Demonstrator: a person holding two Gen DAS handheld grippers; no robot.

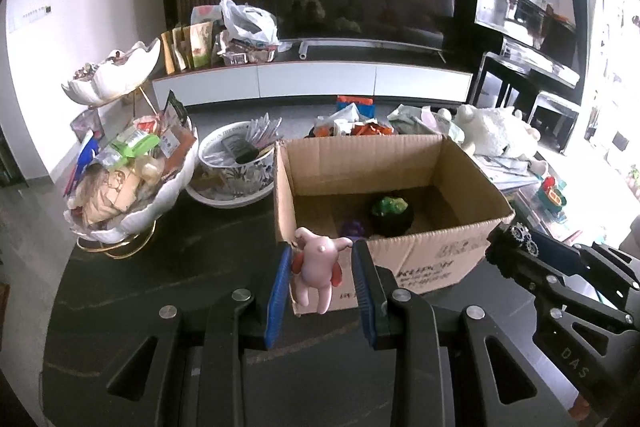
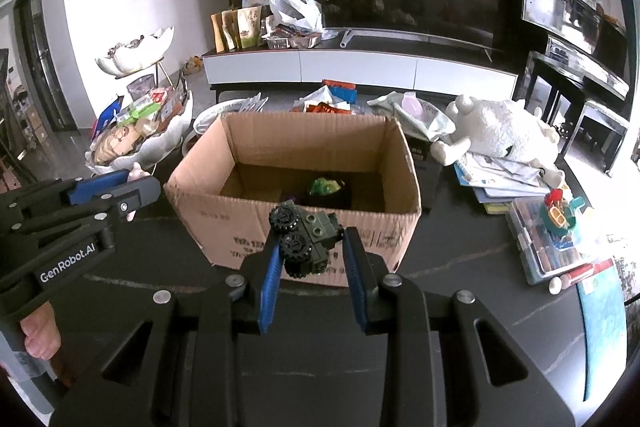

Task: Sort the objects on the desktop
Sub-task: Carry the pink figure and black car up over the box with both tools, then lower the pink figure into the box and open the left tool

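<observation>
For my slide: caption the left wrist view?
Left gripper holds pink rubber bunny figure before open brown cardboard box.

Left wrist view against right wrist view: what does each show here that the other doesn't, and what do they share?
Only the left wrist view shows the pink rabbit toy whole, clamped in the left gripper. Only the right wrist view shows a hand on the left gripper's handle and the storage case whole. Both show the cardboard box, the green toy inside it, the white plush, and the wheeled toy in the right gripper.
</observation>
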